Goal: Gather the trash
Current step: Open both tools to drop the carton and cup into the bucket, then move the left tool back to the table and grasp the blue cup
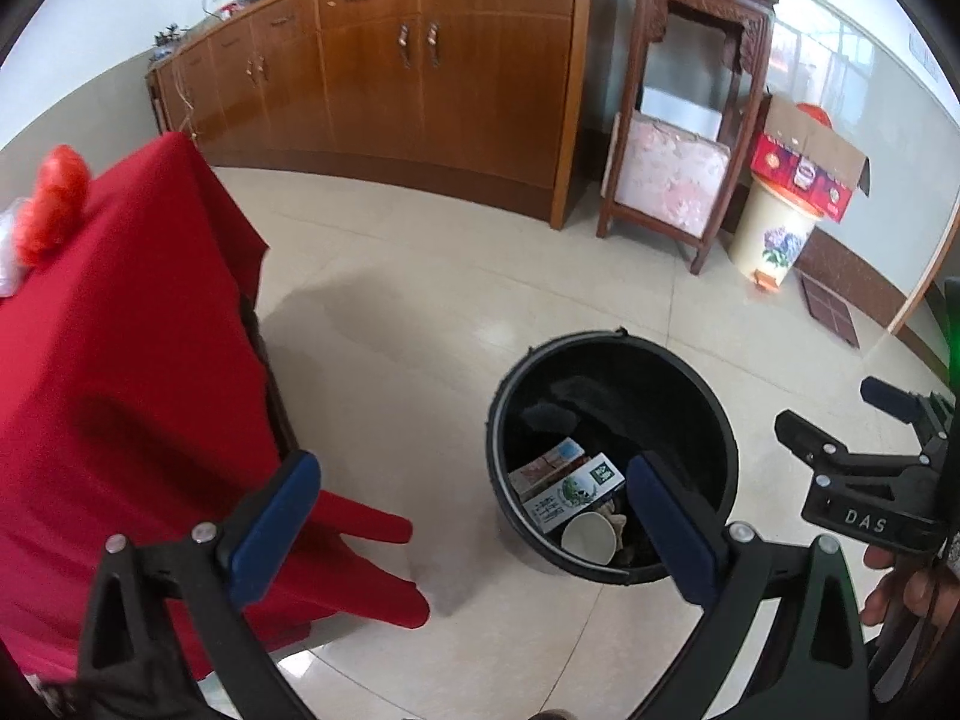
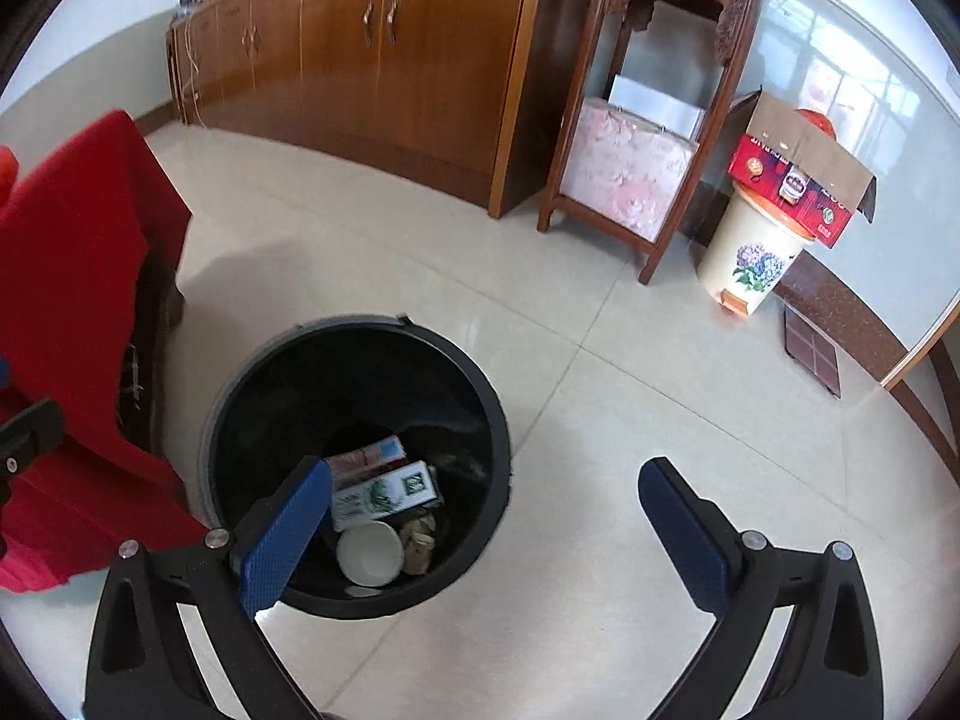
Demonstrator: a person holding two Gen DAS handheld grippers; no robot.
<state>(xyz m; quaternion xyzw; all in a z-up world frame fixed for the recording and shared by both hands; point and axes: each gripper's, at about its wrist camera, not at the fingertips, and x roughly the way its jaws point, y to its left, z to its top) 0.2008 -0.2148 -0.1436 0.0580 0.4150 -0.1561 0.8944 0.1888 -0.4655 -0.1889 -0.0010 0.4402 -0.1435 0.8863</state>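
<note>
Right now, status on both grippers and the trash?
Left gripper open, empty. Right gripper open, empty. Black bin on floor holds cartons, a paper cup. Red tablecloth close beside it.

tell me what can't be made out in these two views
- Bottom of the black bin: in the right wrist view the left finger covers part of it; in the left wrist view the finger does.
- Print on the cartons: too small to read.
- Table under the red cloth: draped over and cut by the left edge in both views.
- White item beside the orange bundle: cut off.
</note>
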